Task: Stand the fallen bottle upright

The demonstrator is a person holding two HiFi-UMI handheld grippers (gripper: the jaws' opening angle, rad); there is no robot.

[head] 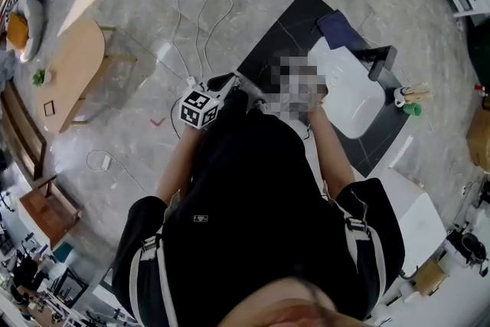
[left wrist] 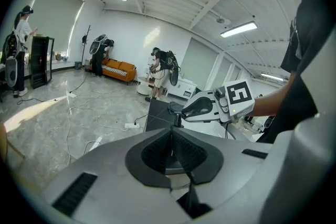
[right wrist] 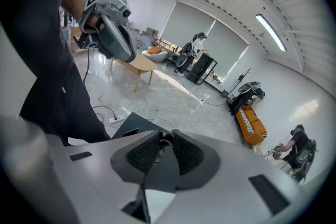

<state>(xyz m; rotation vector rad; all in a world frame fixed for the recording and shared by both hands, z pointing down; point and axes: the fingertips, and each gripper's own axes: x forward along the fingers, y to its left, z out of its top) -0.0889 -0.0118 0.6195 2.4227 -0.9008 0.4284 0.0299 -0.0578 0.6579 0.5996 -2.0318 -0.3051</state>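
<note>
Grey stone floor (head: 153, 11), strewn with white cables (head: 200, 27), surrounds a dark tabletop (head: 295, 23). It is seen from above, past the black shirt of the person holding the tools. A white board (head: 352, 99) lies on the tabletop, with a dark cloth (head: 341, 28) at its far end and a black block (head: 380, 61) beside it.

At the tabletop's right edge lies a small pale thing with a green end, apparently the bottle (head: 409, 99), on its side. It is too small to make out further, and it is well apart from both tools.

The left hand-held gripper (left wrist: 171, 131) is clenched. Its ribbed black pads (left wrist: 155, 153) meet along the middle with nothing between them. The right hand-held gripper (right wrist: 167, 134) is slightly released: a narrow gap shows between its pad tips, and it grips nothing.

Both are held up in the air, and each appears in the other's view. Far back in the room stands an orange sofa (left wrist: 118, 70), with people near it.
</note>
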